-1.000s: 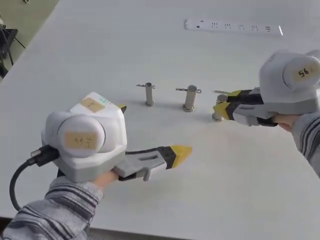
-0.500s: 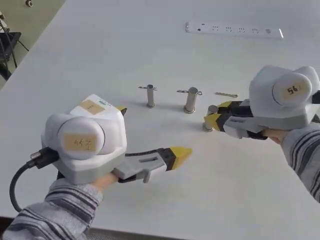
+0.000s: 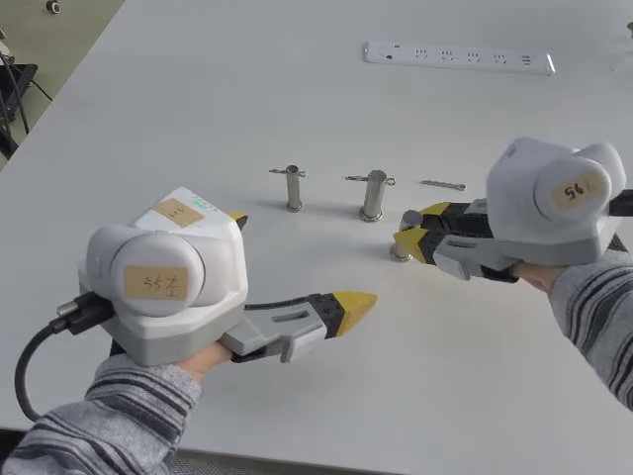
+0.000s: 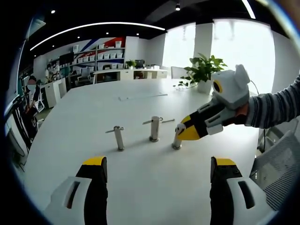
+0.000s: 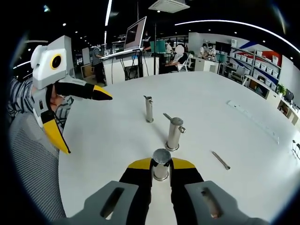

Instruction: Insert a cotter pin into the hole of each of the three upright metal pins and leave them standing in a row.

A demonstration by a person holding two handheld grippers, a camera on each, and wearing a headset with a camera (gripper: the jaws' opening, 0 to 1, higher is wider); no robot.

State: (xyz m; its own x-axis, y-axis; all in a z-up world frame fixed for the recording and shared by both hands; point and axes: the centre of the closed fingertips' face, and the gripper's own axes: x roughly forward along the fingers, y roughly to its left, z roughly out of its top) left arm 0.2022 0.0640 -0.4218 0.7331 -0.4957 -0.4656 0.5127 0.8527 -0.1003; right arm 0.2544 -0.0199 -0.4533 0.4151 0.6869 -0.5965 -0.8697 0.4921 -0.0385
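Note:
Two upright metal pins, the left pin (image 3: 294, 188) and the middle pin (image 3: 373, 195), each carry a cotter pin through the top hole. A third metal pin (image 3: 402, 247) has no cotter pin. My right gripper (image 3: 408, 238) is shut on it, its foot at the table; seen close up, this third pin (image 5: 161, 164) sits between the yellow jaws of the right gripper (image 5: 161, 165). A loose cotter pin (image 3: 442, 185) lies flat behind it. My left gripper (image 3: 297, 259) is open, held near the front, apart from the pins. Its wide-open jaws (image 4: 159, 164) face the row.
A white power strip (image 3: 455, 56) lies at the far side of the white table (image 3: 198, 109). The table's left edge drops to the floor. In the right gripper view the left gripper (image 5: 82, 117) is at the left.
My right gripper has moved left and nearer with the third pin, away from the loose cotter pin, which now lies in plain sight. The left gripper has stayed put.

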